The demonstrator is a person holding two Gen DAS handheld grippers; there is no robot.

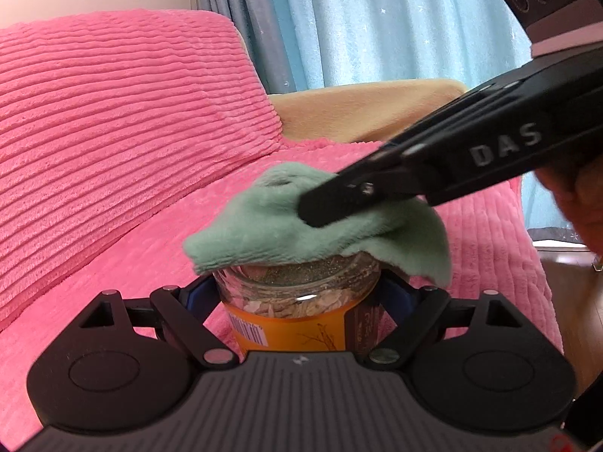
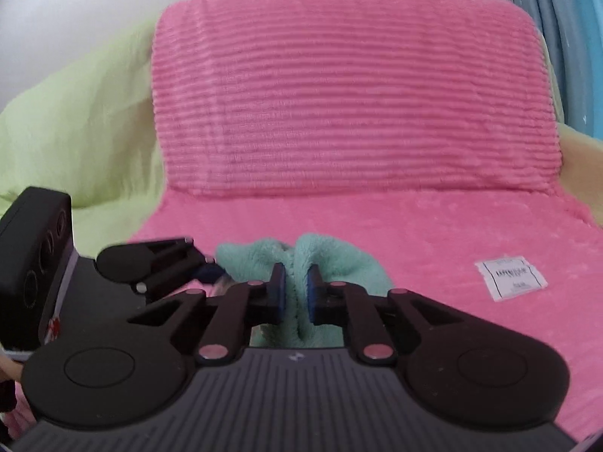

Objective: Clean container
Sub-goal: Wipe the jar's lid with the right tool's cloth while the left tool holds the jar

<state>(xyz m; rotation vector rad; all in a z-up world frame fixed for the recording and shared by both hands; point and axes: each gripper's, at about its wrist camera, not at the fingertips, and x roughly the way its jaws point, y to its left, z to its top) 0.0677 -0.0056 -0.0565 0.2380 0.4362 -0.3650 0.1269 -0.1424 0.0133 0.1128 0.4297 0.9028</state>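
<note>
A clear glass jar (image 1: 297,290) with an orange label and oat flakes inside stands between my left gripper's blue pads. My left gripper (image 1: 297,293) is shut on the jar near its mouth. A green fluffy cloth (image 1: 264,233) lies over the jar's open rim. My right gripper (image 1: 320,207) comes in from the right and presses the cloth onto the rim. In the right wrist view my right gripper (image 2: 296,290) is shut on a fold of the cloth (image 2: 331,256). The jar is almost hidden under the cloth there.
A pink ribbed cushion (image 1: 113,113) and pink blanket (image 2: 414,233) cover the seat below. A white tag (image 2: 510,277) lies on the blanket at the right. A light green cover (image 2: 75,132) is at the left. Blue curtains (image 1: 377,19) hang behind.
</note>
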